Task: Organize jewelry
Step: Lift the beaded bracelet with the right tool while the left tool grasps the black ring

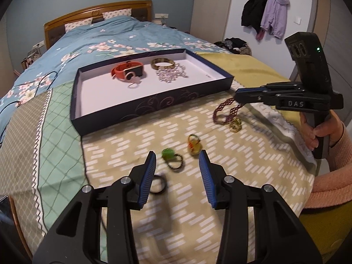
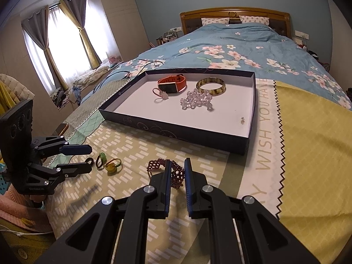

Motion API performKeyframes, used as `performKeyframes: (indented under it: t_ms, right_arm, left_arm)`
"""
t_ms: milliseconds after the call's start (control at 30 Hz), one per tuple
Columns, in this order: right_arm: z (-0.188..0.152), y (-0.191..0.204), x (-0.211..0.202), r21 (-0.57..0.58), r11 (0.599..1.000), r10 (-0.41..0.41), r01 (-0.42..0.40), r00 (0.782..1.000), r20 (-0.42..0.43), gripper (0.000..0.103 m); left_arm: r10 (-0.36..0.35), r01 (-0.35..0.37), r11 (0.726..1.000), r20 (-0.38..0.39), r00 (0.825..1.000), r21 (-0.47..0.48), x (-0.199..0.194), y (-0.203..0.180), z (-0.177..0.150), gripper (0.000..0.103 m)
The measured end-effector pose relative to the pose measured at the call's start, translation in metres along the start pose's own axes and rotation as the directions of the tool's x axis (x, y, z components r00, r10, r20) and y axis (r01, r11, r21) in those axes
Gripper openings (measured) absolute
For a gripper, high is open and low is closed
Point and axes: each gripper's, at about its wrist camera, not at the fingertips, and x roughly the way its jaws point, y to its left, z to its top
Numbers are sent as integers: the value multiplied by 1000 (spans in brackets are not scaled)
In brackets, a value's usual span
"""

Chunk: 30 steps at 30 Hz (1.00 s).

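Observation:
A dark blue box lid point(image 1: 154, 107) point(image 2: 176, 129) lies on the bed and holds an orange watch point(image 1: 126, 69) point(image 2: 172, 83), a tortoiseshell bangle point(image 1: 162, 63) point(image 2: 211, 85), a clear bead bracelet point(image 1: 171, 73) point(image 2: 197, 100) and a small pink ring piece point(image 1: 133, 81). My left gripper point(image 1: 178, 162) point(image 2: 89, 157) is open above a green-stone ring point(image 1: 170, 157) point(image 2: 101, 159), a yellow-stone ring point(image 1: 194, 145) point(image 2: 111, 166) and a black ring point(image 1: 157, 183). My right gripper point(image 2: 177, 165) point(image 1: 238, 98) is nearly closed around a purple beaded bracelet point(image 1: 224, 111) point(image 2: 157, 165), which droops from its tips.
A gold filigree piece point(image 1: 235, 125) lies by the purple bracelet. A patterned cloth point(image 2: 136, 145) and a yellow-green cloth point(image 2: 312, 145) cover the bed's foot. A black cable point(image 2: 123, 74) runs left of the box. Coats point(image 1: 266, 11) hang on the wall.

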Motion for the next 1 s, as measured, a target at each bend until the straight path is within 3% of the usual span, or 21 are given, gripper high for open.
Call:
performKeyframes:
  t_ms: [267,433,500,767,1000]
  right_arm:
    - [1,2,0,-1,1000,3,-3,1000,8,10]
    - [6,6,-2,-12,1000,9,-9,1000,21,10]
    - [8,8,-3,-16,1000,11,-10,1000,25,10]
    - [17,17,-5,-40,999,24,-22,999,47,10]
    - [27,24,-11,-66,998,25,-20,997,75,10]
  left_arm:
    - [81,-81,997,-62,995,6,-1,7,-15,38]
    - [85,-85,996,-79,993,-6,-3,8,-20,29]
    - [83,-84,996,-77,994,-14,-3,8,-21,23]
    - [77,-79,996,-57,995,-34,-7,9,-17,22]
    - [66,-65,997,17,998,-34,-21,9,1,22]
